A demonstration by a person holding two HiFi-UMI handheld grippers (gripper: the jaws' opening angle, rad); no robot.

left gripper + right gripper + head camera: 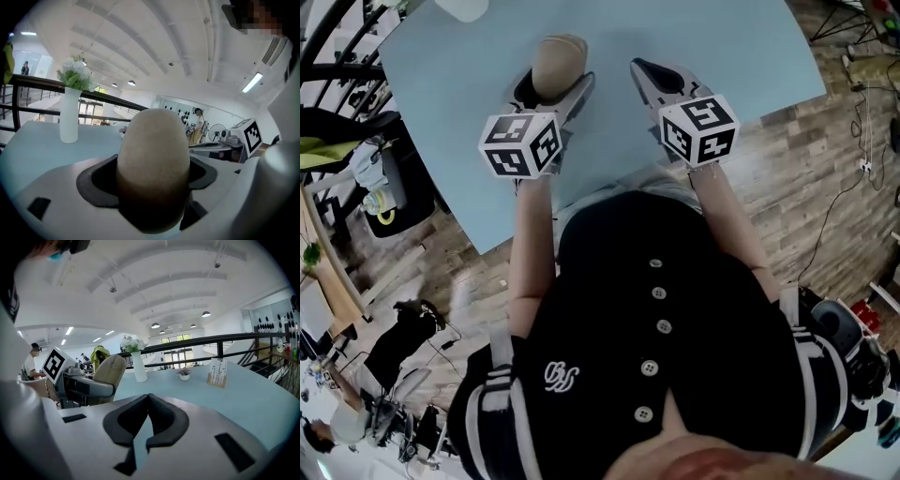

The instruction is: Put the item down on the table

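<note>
A beige, egg-shaped item (558, 62) with a matte, grainy surface stands upright between the jaws of my left gripper (555, 89), which is shut on its lower half. It fills the middle of the left gripper view (153, 154) and shows from the side in the right gripper view (108, 371). It is held over the near part of the pale blue table (722, 47); whether it touches the top I cannot tell. My right gripper (644, 73) is a little to the right, level with the left one. Its pads (159, 416) are together with nothing between them.
A white vase of white flowers (69, 115) stands further back on the table. Near it are a small potted plant (184, 374) and a card holder (217, 373). A black railing (225, 338) runs behind the table. The table's edge is close to the person's body (666, 309).
</note>
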